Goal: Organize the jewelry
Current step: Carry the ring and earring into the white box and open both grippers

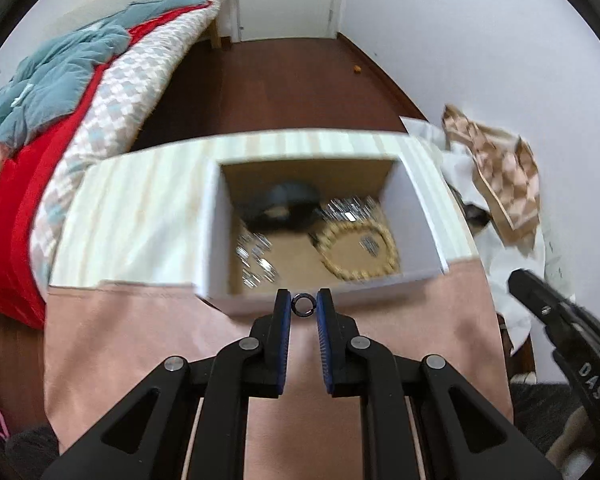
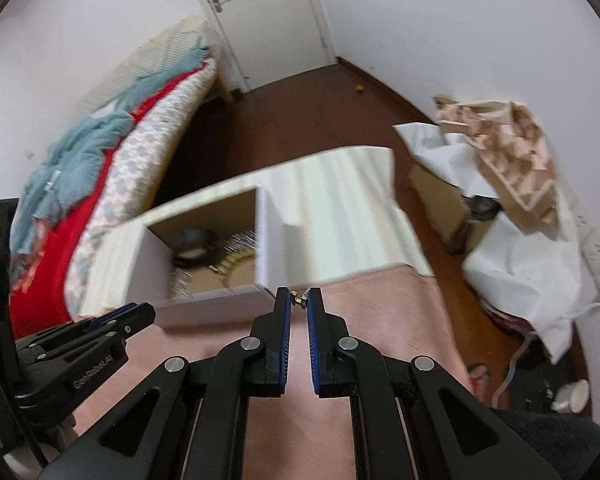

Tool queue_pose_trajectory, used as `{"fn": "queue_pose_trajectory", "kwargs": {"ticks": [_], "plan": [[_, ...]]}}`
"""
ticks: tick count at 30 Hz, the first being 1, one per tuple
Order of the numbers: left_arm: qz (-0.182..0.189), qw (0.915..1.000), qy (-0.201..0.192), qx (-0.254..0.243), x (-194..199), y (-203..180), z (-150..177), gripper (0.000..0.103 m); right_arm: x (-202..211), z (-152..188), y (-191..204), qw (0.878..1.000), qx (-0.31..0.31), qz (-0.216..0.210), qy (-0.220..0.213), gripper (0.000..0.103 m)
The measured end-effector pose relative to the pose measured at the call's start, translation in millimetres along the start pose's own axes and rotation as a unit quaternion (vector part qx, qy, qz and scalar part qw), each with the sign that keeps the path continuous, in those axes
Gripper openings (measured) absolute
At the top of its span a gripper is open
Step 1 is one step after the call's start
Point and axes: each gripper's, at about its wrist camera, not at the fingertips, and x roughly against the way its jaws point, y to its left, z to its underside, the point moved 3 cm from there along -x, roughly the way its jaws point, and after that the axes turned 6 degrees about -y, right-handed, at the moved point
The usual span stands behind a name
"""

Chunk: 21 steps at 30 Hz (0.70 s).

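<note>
Dark ring (image 1: 302,304) pinched between left tool (image 1: 303,305) tips, just before open box (image 1: 424,216)

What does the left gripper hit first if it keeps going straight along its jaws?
Probably the near wall of the open box: the left gripper, shut on a small dark ring, points at that edge. Depth is unclear; if it is high enough to clear the wall, the box floor with the gold bracelet comes next.
</note>
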Motion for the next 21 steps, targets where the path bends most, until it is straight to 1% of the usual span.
{"fn": "queue_pose_trajectory", "kwargs": {"ticks": [1, 4, 7, 10, 11, 14, 16, 17, 18, 19, 20, 21], "plan": [[-0.003, 1.0, -0.003, 0.006, -1, 8, -8, 0.01, -7, -4, 6, 1.0, -0.003, -0.01, 0.003, 0.009], [-0.002, 0.9999, 0.006, 0.013, -10, 21, -24, 0.01, -33, -15, 22, 0.999, -0.006, -0.038, 0.021, 0.009], [0.008, 0.9995, 0.021, 0.024, -22, 27, -34, 0.01, -59, -21, 34, 0.997, -0.009, -0.06, 0.053, 0.009], [0.027, 0.9981, 0.042, 0.035, -34, 31, -39, 0.011, -81, -24, 40, 0.993, -0.01, -0.074, 0.087, 0.009], [0.035, 0.9972, 0.048, 0.045, -37, 35, -41, 0.011, -87, -25, 40, 0.992, -0.02, -0.078, 0.097, 0.009], [0.044, 0.9957, 0.061, 0.054, -43, 37, -46, 0.012, -96, -25, 38, 0.989, -0.03, -0.081, 0.119, 0.009], [0.05, 0.9944, 0.066, 0.066, -44, 40, -49, 0.013, -97, -25, 37, 0.988, -0.031, -0.084, 0.126, 0.01], [0.052, 0.9939, 0.068, 0.07, -44, 40, -49, 0.015, -97, -25, 36, 0.988, -0.032, -0.082, 0.128, 0.01], [0.054, 0.9935, 0.068, 0.074, -43, 42, -50, 0.018, -97, -26, 35, 0.988, -0.034, -0.08, 0.128, 0.012], [0.052, 0.9938, 0.064, 0.075, -42, 44, -51, 0.022, -96, -27, 34, 0.988, -0.035, -0.08, 0.128, 0.019], [0.047, 0.9943, 0.061, 0.073, -40, 47, -53, 0.035, -94, -27, 32, 0.988, -0.036, -0.078, 0.127, 0.023], [0.043, 0.9948, 0.057, 0.072, -38, 49, -54, 0.048, -91, -28, 31, 0.989, -0.035, -0.074, 0.124, 0.029]]}}
